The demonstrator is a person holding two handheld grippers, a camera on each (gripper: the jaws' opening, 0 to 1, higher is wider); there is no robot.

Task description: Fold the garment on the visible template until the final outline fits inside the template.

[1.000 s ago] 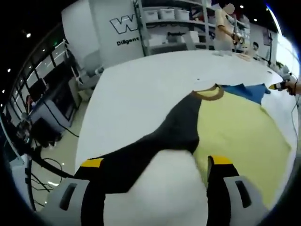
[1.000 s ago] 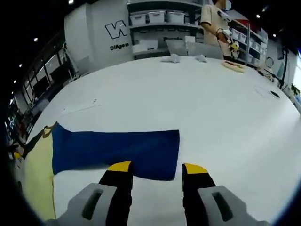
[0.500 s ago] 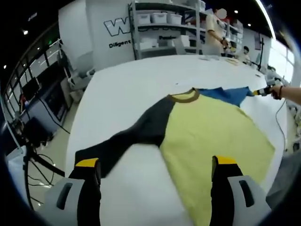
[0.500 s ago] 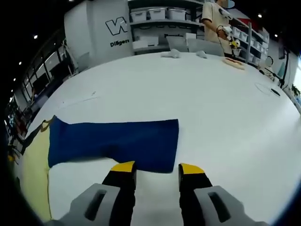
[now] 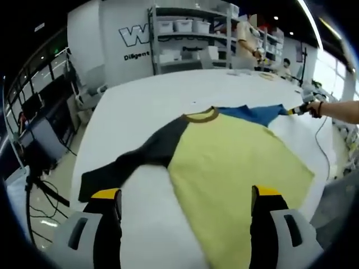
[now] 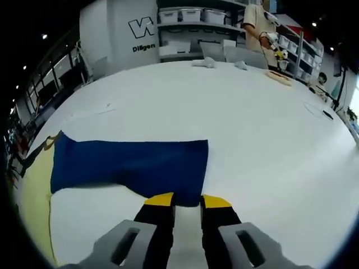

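Left gripper open wide, holding nothing, above shirt spread flat on white table. Right gripper nearly closed at blue sleeve hem, maybe pinching it. Far shelves hold white bins, contents unclear.

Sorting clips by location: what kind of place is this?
Probably a lab or workshop, not a home: a very large white table, metal shelving with white storage bins, and a white wall panel with large printed lettering.
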